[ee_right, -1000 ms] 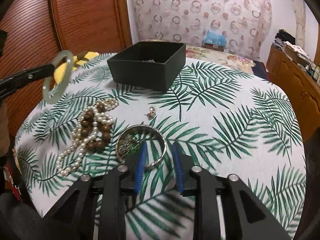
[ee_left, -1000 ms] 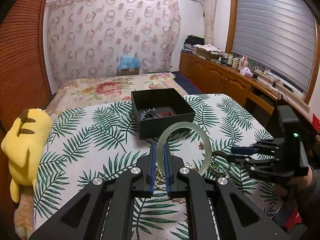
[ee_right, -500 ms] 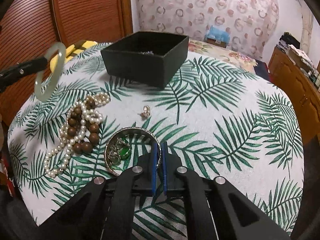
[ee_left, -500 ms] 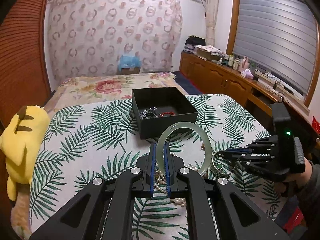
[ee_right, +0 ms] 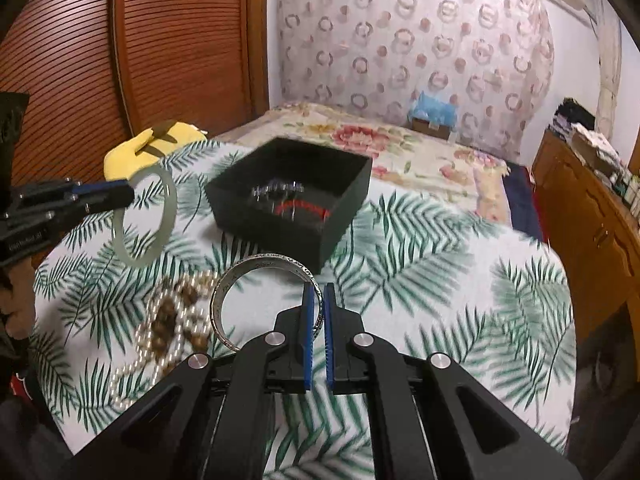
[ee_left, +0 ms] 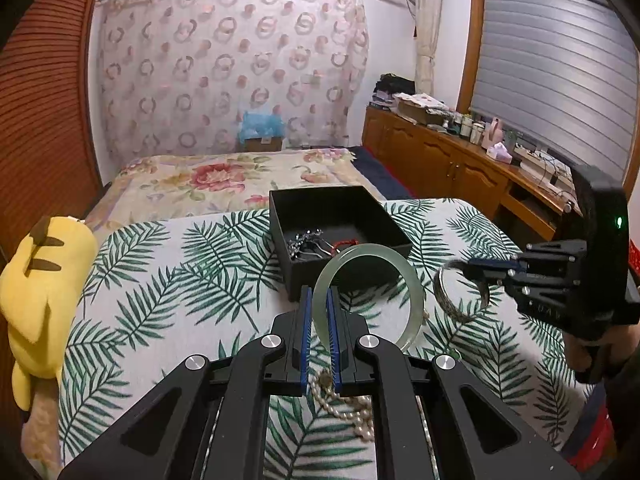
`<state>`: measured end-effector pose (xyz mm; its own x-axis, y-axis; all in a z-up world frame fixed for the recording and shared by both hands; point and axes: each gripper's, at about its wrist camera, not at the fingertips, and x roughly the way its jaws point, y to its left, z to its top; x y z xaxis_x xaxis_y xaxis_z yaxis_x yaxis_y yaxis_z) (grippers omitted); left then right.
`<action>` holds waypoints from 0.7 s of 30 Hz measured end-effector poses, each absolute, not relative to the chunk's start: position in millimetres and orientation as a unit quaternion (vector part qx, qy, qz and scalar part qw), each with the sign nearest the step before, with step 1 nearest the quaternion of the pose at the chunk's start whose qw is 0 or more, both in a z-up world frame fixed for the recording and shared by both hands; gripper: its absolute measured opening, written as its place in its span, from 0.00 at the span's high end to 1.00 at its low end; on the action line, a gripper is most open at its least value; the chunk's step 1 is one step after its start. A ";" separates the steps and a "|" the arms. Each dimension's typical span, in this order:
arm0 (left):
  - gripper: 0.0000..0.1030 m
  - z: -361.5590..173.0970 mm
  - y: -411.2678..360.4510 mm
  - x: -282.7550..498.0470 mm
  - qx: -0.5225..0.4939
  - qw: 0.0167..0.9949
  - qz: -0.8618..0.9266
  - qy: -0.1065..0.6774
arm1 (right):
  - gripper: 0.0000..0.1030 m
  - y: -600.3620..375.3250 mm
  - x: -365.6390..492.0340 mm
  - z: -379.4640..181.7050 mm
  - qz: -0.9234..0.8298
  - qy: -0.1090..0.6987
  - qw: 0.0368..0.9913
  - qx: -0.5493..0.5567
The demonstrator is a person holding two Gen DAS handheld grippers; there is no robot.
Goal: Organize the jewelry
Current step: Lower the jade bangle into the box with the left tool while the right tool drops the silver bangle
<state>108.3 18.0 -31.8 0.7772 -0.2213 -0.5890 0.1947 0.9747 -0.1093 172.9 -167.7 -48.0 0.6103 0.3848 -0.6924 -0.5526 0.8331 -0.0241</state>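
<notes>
A pale green jade bangle (ee_left: 412, 280) stands upright in my left gripper (ee_left: 319, 300), which is shut on its rim just in front of the black box (ee_left: 280, 208). That same bangle (ee_right: 168, 196) hangs at the left of the right wrist view. My right gripper (ee_right: 319, 300) is shut on an engraved silver bangle (ee_right: 224, 292), lifted off the leaf-print cloth; the silver bangle (ee_left: 444, 300) also shows at the right of the left wrist view. The black box (ee_right: 344, 220) holds a silver chain and a red bracelet. Pearl and brown bead strands (ee_right: 160, 328) lie on the cloth.
A yellow plush toy (ee_left: 40, 280) sits at the left edge of the leaf-print cloth (ee_left: 160, 280). A floral bedspread (ee_left: 208, 184) lies behind the box. Wooden cabinets (ee_left: 440, 160) with clutter run along the right wall.
My right gripper closed on the silver bangle and lifted it off the cloth toward the box. My left gripper carried the jade bangle a little closer to the box.
</notes>
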 end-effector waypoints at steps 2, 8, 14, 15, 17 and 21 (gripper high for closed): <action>0.94 -31.7 19.1 114.4 -0.021 0.942 -0.109 0.316 | 0.95 -162.1 185.4 -42.5 0.262 0.346 0.892 -0.126; 0.94 -26.5 24.5 135.2 -0.022 0.944 -0.104 0.313 | 0.95 -142.0 223.5 -29.9 0.269 0.324 0.895 -0.145; 0.94 -24.0 31.9 155.7 -0.025 0.945 -0.096 0.312 | 0.95 -117.9 264.9 -35.3 0.279 0.321 0.889 -0.168; 0.94 -23.7 32.8 159.3 -0.025 0.945 -0.094 0.312 | 0.95 -114.7 269.5 -37.8 0.280 0.323 0.887 -0.172; 0.94 -23.3 34.8 167.8 -0.024 0.945 -0.091 0.313 | 0.95 -106.0 280.6 -44.5 0.283 0.326 0.883 -0.185; 0.94 -22.9 38.2 182.4 -0.021 0.945 -0.086 0.316 | 0.94 -95.1 291.8 -55.7 0.301 0.339 0.870 -0.193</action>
